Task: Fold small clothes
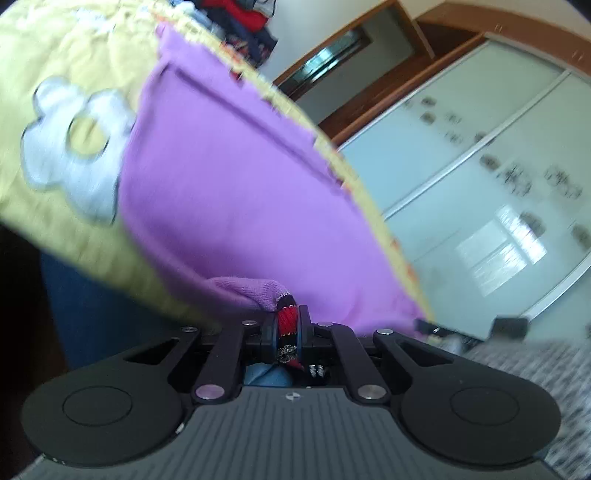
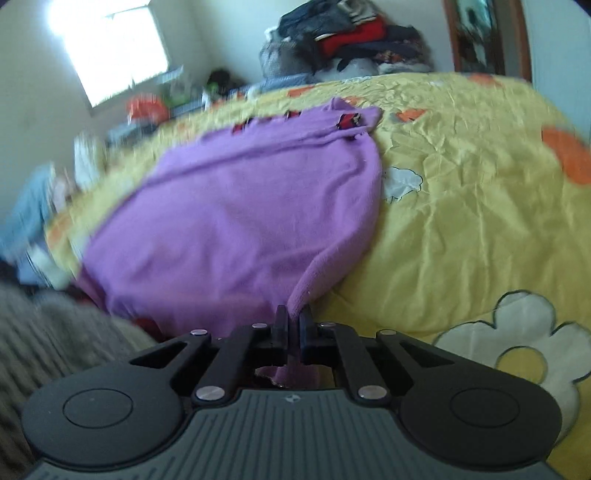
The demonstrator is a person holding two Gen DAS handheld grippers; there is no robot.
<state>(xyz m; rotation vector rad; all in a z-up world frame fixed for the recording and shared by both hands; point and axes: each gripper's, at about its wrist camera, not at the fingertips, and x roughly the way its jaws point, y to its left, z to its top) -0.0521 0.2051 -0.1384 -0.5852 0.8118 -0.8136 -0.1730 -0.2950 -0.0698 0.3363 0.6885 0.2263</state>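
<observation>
Purple knit was what filled both views: a small purple sweater (image 2: 236, 221) was spread across a yellow quilt (image 2: 461, 206) printed with white and orange flowers, its far edge trimmed with red-and-black patches (image 2: 349, 122). The near corners of the garment were seen to be taken up, one by each gripper. In the left wrist view, the left gripper (image 1: 287, 325) was clamped tight, and a bunched corner of the sweater (image 1: 236, 192) with its red-and-black trim (image 1: 288, 319) was pinched between the blue pads, a fold of purple knit rising just ahead of the fingertips. In the right wrist view, the right gripper (image 2: 293, 325) was likewise closed down narrow, and a ridge of purple fabric was drawn from the sweater's near right edge straight into the gap between the black fingers, with a scrap of it showing behind them. The rest of the sweater was left lying flat on the quilt, stretching away from both grippers. A heap of dark and red clothes (image 2: 343, 33) was piled beyond the far edge of the bed, and a bright window (image 2: 114, 48) was set in the wall to the left. Pale sliding wardrobe doors (image 1: 480, 177) were shown in the left view, much blurred.
</observation>
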